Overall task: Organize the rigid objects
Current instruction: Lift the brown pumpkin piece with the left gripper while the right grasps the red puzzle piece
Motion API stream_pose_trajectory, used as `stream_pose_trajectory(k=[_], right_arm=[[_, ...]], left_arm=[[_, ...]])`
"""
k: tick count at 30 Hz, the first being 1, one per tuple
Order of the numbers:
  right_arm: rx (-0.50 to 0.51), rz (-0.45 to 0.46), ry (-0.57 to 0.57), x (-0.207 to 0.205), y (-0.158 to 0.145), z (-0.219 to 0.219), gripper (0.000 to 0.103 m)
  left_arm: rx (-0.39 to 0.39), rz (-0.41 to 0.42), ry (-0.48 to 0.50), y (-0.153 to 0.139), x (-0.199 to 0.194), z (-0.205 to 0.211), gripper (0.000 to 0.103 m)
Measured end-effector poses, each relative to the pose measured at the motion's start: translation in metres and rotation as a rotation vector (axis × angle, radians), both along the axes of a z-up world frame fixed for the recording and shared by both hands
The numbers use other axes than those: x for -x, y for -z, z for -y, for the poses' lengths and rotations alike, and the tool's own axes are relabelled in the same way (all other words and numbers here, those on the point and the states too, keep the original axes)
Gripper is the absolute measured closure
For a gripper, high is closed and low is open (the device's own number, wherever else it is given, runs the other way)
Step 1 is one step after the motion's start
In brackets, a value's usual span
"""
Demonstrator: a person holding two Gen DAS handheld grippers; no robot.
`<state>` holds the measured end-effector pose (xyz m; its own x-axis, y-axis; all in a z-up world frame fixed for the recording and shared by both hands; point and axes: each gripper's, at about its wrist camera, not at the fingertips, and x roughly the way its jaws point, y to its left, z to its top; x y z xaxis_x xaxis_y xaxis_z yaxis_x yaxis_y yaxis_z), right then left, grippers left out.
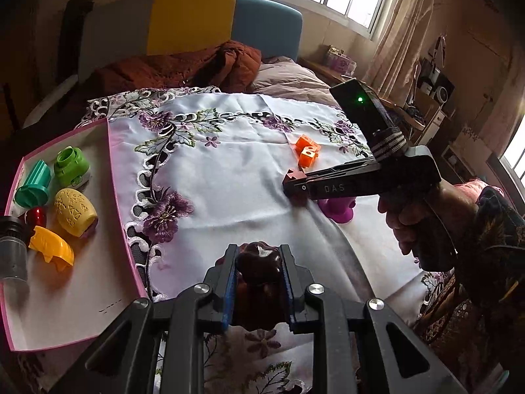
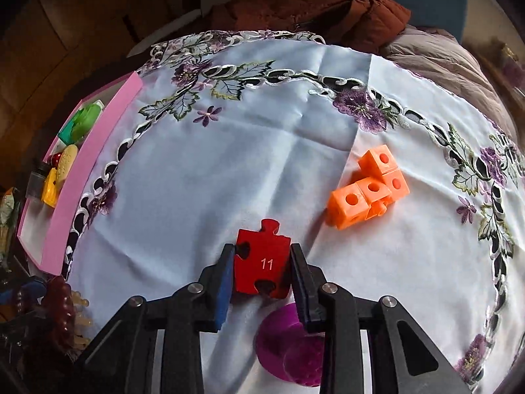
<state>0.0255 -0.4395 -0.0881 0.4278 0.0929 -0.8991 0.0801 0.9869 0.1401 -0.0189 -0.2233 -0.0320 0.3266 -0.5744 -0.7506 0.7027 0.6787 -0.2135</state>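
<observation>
My left gripper (image 1: 258, 252) is shut on a dark brown lumpy toy (image 1: 259, 262), held just above the embroidered white cloth (image 1: 229, 164). To its left lies a pink-rimmed box (image 1: 113, 197). My right gripper (image 2: 261, 252) points down at the cloth, and its pads press both sides of a red puzzle piece (image 2: 262, 262) marked 11. In the left wrist view the right gripper (image 1: 290, 180) is at mid right, held by a hand (image 1: 410, 223). A cluster of orange cubes (image 2: 369, 190) sits just beyond it on the right. A purple toy (image 2: 288, 344) lies under the right gripper.
The box holds a green toy (image 1: 70, 165), a teal ribbed piece (image 1: 34, 184), a yellow embossed shell (image 1: 75, 211), a yellow-orange piece (image 1: 51, 248) and a red ball (image 1: 36, 216). A clear vial (image 1: 11, 252) lies at its left edge. A rust-brown quilt (image 1: 197, 65) is heaped behind the cloth.
</observation>
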Motion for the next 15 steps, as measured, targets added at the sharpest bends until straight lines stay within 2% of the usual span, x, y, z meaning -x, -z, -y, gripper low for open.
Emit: stream_pose_trajectory(k=[15], right_arm=[[0.118, 0.023, -0.035, 0.003, 0.001, -0.014, 0.070]], left_arm=[[0.009, 0.062, -0.101, -0.023, -0.003, -0.025, 0.081]])
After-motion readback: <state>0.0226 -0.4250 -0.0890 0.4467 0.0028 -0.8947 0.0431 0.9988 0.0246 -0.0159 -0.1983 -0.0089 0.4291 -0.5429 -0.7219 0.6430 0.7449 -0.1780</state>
